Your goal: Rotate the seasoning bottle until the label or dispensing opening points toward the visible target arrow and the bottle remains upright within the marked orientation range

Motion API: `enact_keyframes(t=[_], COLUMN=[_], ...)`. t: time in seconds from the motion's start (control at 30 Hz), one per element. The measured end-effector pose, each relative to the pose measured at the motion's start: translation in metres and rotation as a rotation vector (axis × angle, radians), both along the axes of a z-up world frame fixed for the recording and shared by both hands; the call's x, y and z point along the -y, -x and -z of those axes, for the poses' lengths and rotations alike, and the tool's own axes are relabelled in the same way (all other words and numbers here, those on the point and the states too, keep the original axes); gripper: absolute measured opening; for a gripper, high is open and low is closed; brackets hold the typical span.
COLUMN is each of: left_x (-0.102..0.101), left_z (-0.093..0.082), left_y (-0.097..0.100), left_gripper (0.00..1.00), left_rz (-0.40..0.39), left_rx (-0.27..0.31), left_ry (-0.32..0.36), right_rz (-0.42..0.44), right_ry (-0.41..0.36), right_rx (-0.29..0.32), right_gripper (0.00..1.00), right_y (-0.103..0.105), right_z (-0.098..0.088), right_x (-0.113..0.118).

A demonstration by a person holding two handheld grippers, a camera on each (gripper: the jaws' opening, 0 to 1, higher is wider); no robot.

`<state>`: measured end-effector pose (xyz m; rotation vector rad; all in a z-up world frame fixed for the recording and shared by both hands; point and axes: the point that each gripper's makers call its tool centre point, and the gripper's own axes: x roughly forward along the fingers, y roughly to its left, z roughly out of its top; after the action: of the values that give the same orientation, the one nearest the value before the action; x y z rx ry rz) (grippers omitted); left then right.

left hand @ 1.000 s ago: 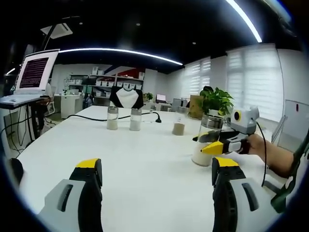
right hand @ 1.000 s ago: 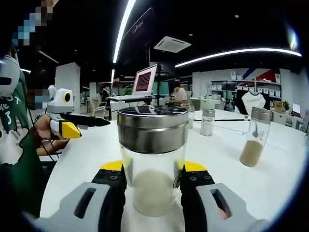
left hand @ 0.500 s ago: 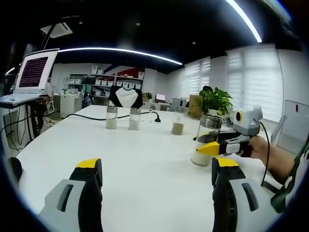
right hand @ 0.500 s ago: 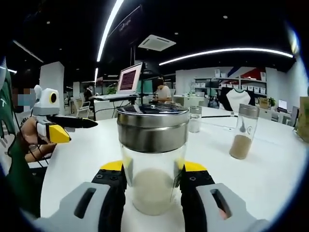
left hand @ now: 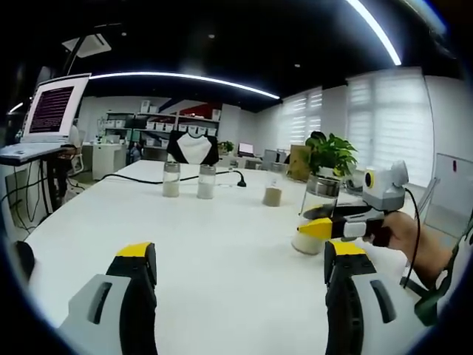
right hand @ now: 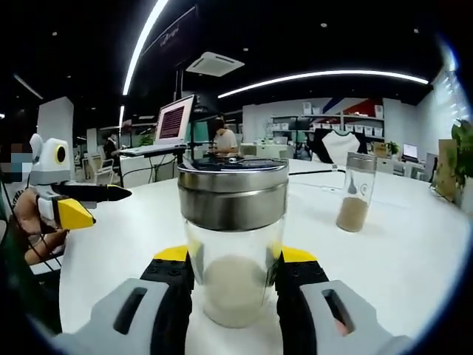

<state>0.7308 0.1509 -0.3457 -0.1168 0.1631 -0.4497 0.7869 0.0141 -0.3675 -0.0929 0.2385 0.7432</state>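
- Seasoning bottle (right hand: 233,248): a glass jar with a steel cap and pale powder in its lower part, shown upright on the white worktop (right hand: 414,274). It is clamped low on its body so that it can be turned about its own axis without being lifted or tipped.
- Right gripper (right hand: 233,285): its yellow-tipped fingers (right hand: 171,255) are closed against both sides of the glass. In the left gripper view the same gripper (left hand: 325,228) is seen at the jar (left hand: 314,218), near the worktop's right edge.
- Left gripper (left hand: 236,296): its fingers are spread wide with nothing between them. It is held low over bare worktop, well apart from the jar, apparently so the turn is left unobstructed.
- Neither a label, a dispensing opening nor a target arrow can be made out; progress toward the required heading therefore cannot be judged.
- Other bottles (left hand: 188,182) and a single one with brown powder (right hand: 355,194) stand farther back, clear of the working area. A potted plant (left hand: 330,153) stands behind the jar.
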Motion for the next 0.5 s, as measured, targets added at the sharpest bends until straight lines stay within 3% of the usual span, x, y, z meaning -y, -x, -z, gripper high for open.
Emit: enact_keyframes(t=[0.5], left_x=[0.0046], left_z=[0.0022], left_y=[0.0005], left_gripper=[1.00], left_rz=[0.019], left_rx=[-0.004], left_ry=[0.005], right_rz=[0.167], right_ry=[0.002], right_rx=[-0.018], right_gripper=[0.42], right_y=[-0.0014], right_z=[0.0021], right_x=[0.0045])
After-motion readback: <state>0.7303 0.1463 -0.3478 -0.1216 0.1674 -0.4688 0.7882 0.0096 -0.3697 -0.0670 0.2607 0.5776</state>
